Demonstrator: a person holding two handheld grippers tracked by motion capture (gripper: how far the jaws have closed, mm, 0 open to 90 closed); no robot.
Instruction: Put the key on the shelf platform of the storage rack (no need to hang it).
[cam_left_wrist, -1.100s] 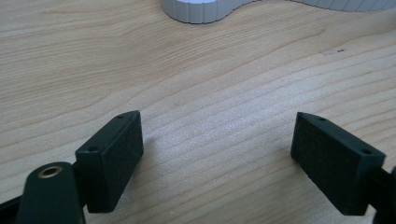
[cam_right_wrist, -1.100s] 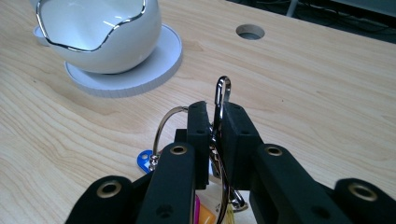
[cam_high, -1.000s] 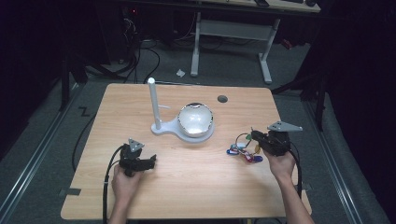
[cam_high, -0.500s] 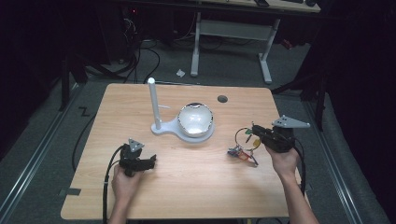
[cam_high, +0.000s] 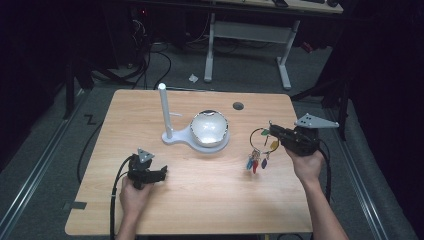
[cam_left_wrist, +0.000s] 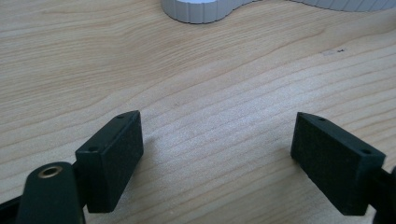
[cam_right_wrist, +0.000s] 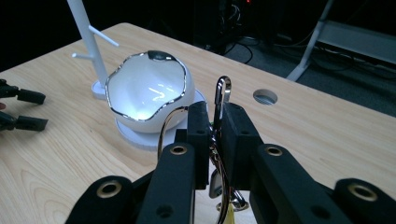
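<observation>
The right gripper (cam_high: 272, 131) has its fingers (cam_right_wrist: 238, 133) clenched on a thin metal key ring (cam_high: 259, 136), hanging clear above the tabletop (cam_high: 210, 200) near its right edge. Carry it level so the coloured keys (cam_high: 256, 162) don't swing, then loop the ring over a peg of the smooth white stand (cam_high: 163, 110) beside the glossy, wavy-rimmed bowl (cam_high: 209, 128). The left gripper (cam_high: 159, 174), fingers released, rests near the front-left corner.

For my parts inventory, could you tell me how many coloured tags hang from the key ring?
4 visible: green, yellow, blue, red; more may be hidden.
</observation>
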